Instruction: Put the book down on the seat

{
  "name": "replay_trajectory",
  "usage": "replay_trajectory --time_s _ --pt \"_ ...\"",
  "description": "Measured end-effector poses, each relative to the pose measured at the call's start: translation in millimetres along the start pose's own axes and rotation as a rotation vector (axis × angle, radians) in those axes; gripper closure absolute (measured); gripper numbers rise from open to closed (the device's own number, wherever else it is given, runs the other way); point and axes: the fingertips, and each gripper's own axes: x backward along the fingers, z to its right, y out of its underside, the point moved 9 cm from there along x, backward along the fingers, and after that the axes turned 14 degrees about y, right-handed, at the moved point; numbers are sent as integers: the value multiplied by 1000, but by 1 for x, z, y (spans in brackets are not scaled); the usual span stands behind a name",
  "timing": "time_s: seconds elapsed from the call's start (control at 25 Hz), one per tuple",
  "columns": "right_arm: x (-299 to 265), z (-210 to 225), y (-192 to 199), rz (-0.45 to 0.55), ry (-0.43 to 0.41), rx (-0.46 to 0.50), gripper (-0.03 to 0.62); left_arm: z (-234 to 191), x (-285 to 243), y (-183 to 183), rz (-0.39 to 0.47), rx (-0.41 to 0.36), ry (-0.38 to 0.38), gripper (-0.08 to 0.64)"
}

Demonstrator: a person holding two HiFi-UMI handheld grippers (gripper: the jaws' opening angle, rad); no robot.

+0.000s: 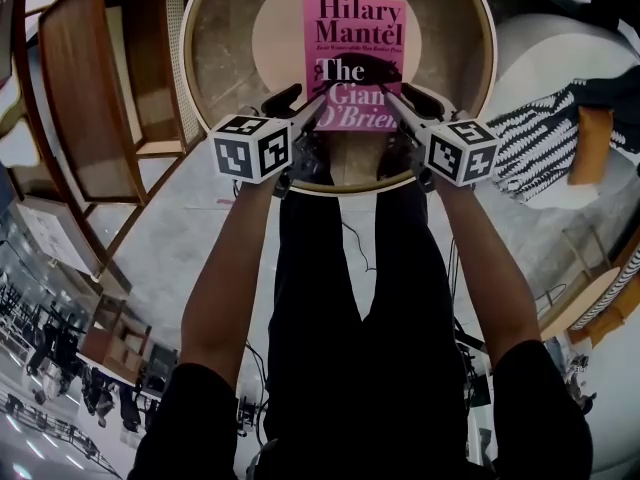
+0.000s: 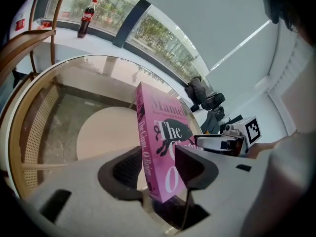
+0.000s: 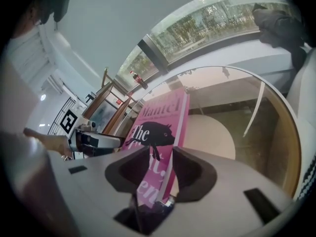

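Right now my left tool (image 1: 305,103) and right tool (image 1: 400,100) both clamp the book (image 1: 355,38) above the seat (image 1: 275,43); lowering and release remain.

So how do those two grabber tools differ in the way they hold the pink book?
The left gripper clamps the book on its spine side, with the printed spine between its jaws. The right gripper clamps the opposite side, where the pale page edges show. The left gripper reaches in from the book's left, the right gripper from its right. Both are shut on the book's lower end, over the round seat.
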Motion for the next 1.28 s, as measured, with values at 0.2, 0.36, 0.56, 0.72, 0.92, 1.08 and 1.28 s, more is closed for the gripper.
replay_trajectory --time_s 0.2,0.36,0.56,0.72,0.92,1.08,1.28 --pt "-2 -1 0 -13 5 8 442 -1 -3 -3 -33 -14 3 341" --pt "-3 -1 1 -30 8 16 447 0 -6 -6 -35 -3 5 350" --pt "-6 -2 1 -46 0 15 459 -2 -8 -7 -50 -14 -11 374" --pt "-6 0 3 -48 -3 12 471 -3 -8 -6 -54 -18 -28 397" --pt "-7 0 3 -41 -7 4 474 -3 -8 -7 -65 -27 -47 417" --pt "-5 0 3 -38 -4 -2 480 -1 -8 -8 -71 -29 -57 430" --pt "-2 -6 3 -24 -6 -4 482 2 -3 -6 -69 -31 -79 436"
